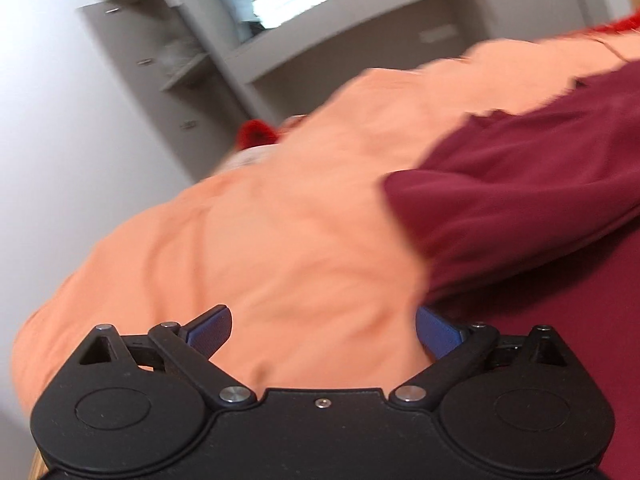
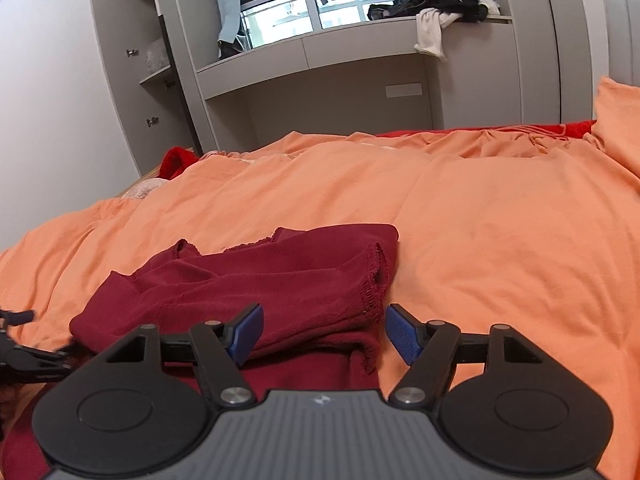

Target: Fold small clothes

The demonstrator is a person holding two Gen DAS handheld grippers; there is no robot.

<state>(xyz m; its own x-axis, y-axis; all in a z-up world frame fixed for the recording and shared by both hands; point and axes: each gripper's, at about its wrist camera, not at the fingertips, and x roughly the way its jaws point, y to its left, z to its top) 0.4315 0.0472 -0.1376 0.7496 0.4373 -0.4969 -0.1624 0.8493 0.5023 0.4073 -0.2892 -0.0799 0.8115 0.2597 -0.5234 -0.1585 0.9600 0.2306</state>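
A dark red garment (image 2: pixel 280 292) lies partly folded on an orange bedsheet (image 2: pixel 500 240). My right gripper (image 2: pixel 324 334) is open, its blue pads spread over the garment's near right edge, holding nothing. My left gripper (image 1: pixel 324 332) is open, low over the orange sheet (image 1: pixel 280 220), with the dark red garment (image 1: pixel 540 184) to its right; its right pad is partly hidden by cloth. The left gripper also shows at the left edge of the right wrist view (image 2: pixel 24 344), beside the garment's left side. The left wrist view is blurred.
A grey built-in cabinet and desk (image 2: pixel 320 64) stand behind the bed, with a pile of dark and white clothes (image 2: pixel 440 4) on the window ledge. A bright red cloth (image 2: pixel 176 162) lies at the bed's far side. A white wall is at the left.
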